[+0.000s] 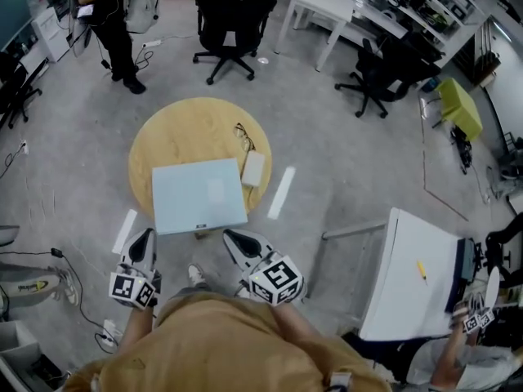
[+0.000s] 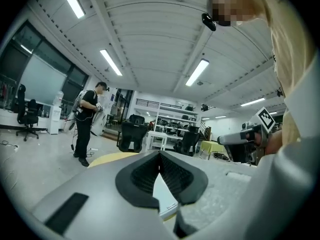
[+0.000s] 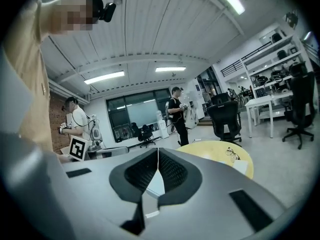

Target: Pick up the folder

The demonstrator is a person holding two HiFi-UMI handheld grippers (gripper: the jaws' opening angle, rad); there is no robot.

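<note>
A pale blue folder lies flat on a round wooden table, reaching over its near edge. Just short of the folder's near left corner is my left gripper, shut and holding nothing. My right gripper sits just short of the near right corner, also shut and holding nothing. In the left gripper view the left gripper's pads meet, and the folder shows below them. The right gripper view shows the right gripper with its pads together in front of the folder.
A pair of glasses and a small white box lie on the table right of the folder. A black office chair and a standing person are beyond the table. A white table stands at the right.
</note>
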